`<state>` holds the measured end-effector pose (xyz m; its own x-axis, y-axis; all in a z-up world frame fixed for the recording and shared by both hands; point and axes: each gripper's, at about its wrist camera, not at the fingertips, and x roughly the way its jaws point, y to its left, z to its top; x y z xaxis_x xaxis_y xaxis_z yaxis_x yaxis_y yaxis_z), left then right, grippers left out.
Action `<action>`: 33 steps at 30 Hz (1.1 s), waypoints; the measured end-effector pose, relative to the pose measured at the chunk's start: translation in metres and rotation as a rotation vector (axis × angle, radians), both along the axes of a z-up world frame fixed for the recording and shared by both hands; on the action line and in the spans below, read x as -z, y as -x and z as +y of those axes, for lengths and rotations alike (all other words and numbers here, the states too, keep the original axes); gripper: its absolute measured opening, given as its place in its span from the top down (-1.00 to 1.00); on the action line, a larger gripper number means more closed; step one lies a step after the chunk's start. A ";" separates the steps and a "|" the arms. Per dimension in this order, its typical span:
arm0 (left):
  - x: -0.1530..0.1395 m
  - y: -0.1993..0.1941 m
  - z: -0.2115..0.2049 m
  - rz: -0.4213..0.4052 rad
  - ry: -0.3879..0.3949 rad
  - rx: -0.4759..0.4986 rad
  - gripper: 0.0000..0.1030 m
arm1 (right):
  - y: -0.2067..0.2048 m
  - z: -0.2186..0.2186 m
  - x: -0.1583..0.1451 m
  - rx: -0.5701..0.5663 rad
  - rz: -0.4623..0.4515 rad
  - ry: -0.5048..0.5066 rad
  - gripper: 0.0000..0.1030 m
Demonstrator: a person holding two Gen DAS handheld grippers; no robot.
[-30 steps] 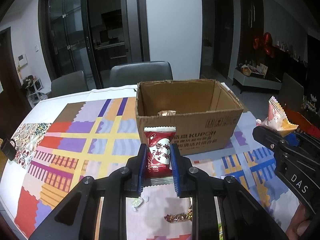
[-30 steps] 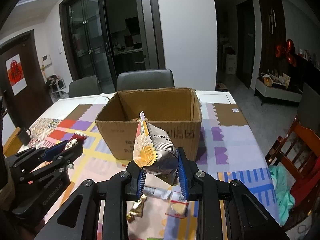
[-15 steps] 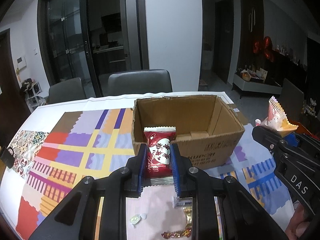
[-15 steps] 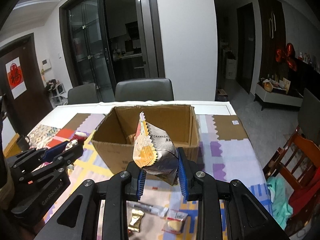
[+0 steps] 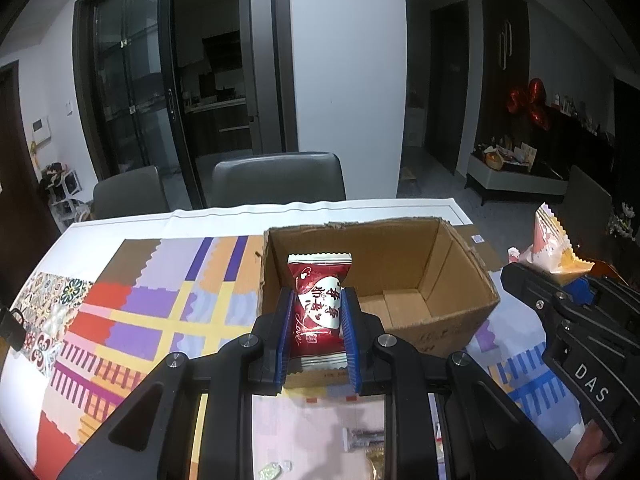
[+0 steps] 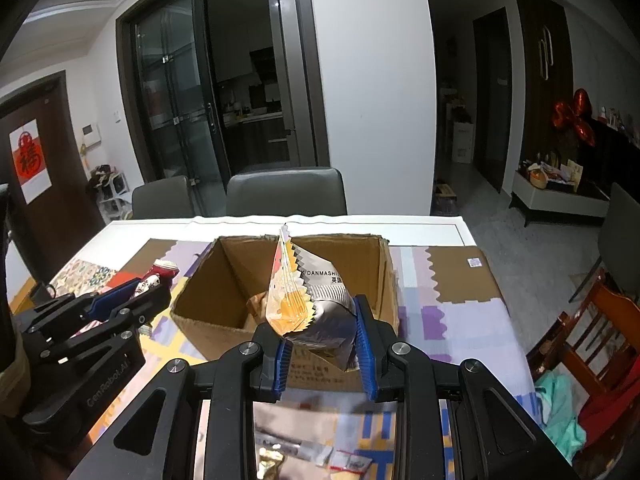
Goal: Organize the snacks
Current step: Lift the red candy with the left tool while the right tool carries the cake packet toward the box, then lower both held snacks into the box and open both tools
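My left gripper [image 5: 318,334] is shut on a red snack packet [image 5: 319,307] with a white heart, held above the near left edge of the open cardboard box [image 5: 436,280]. My right gripper [image 6: 325,338] is shut on a silver and orange snack bag [image 6: 310,300], held above the near edge of the same box [image 6: 208,292]. Each gripper shows in the other's view: the right one [image 5: 560,284] at the box's right, the left one [image 6: 132,292] at its left. A wrapped snack [image 6: 256,306] lies on the box floor.
The box stands on a patchwork tablecloth [image 5: 132,304]. Loose snacks lie on the table below the grippers [image 5: 364,438] [image 6: 348,458]. Grey chairs [image 5: 278,178] stand at the far table edge. A wooden chair [image 6: 592,336] with cloth stands at the right.
Both grippers have risen and moved forward with their packets, from in front of the box to above its near edge. The box's inside now shows.
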<state>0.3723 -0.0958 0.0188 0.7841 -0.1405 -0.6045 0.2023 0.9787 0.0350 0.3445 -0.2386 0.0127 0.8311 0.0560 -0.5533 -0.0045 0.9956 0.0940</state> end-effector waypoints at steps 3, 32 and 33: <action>0.000 -0.008 -0.002 -0.001 0.000 0.000 0.54 | -0.006 0.000 0.000 0.000 0.000 0.002 0.43; 0.015 -0.063 -0.012 0.015 0.007 0.012 0.54 | -0.063 -0.007 0.005 0.015 0.013 0.010 0.43; 0.016 -0.065 -0.012 0.016 0.007 0.011 0.54 | -0.065 -0.007 0.006 0.015 0.015 0.009 0.43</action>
